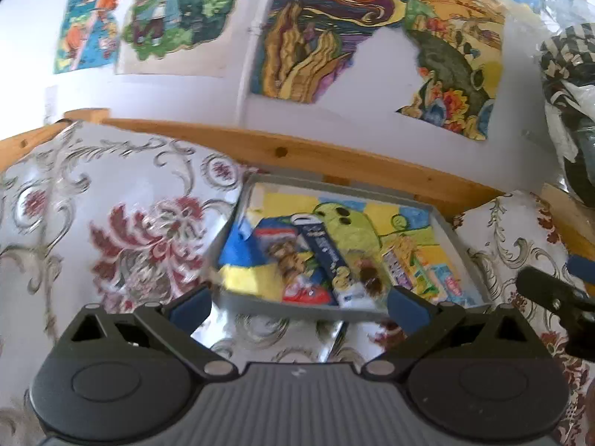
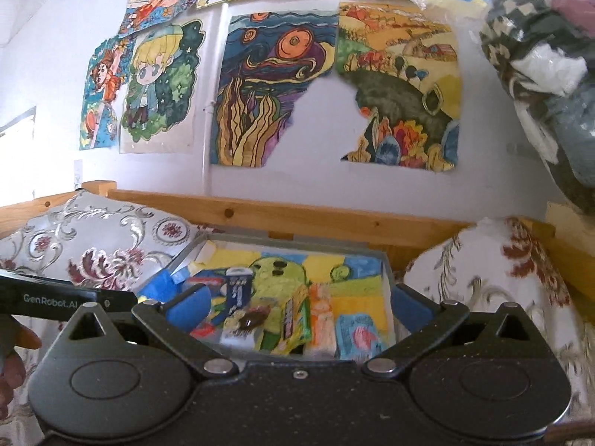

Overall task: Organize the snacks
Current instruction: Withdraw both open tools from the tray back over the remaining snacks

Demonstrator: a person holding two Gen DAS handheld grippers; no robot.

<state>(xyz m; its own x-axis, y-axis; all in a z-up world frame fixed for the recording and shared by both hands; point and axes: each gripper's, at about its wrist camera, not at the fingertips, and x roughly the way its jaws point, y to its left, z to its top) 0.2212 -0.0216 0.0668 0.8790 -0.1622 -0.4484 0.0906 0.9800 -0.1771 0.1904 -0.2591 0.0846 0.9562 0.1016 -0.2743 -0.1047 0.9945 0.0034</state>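
Snacks lie together in a shallow grey tray (image 1: 444,223) whose floor is lined with a painted yellow, blue and green picture. Nearest each camera are the grippers' own blue-padded fingers, spread wide apart with nothing between them: the left gripper (image 1: 299,303) hangs just in front of the tray's near rim, and the right gripper (image 2: 297,306) sits low at that same rim, looking in over it. At the left edge of the right wrist view a hand (image 2: 13,368) shows beside the black body of the left gripper.

Inside the tray, a dark blue stick pack (image 1: 327,254) lies aslant over a red and blue packet (image 1: 297,260) printed with brown biscuits. To the right of these are a green and yellow packet (image 2: 295,321) and a pale blue packet (image 2: 357,336) at the tray's near right corner. The left view is blurred, so no lettering can be read.

The tray rests on a white floral cloth (image 1: 122,230) with dark red blossoms and silver scrolls. Behind it runs a wooden rail (image 2: 297,219), and above that a white wall carries coloured drawings (image 2: 267,89). A checked bundle (image 2: 535,33) hangs at upper right.
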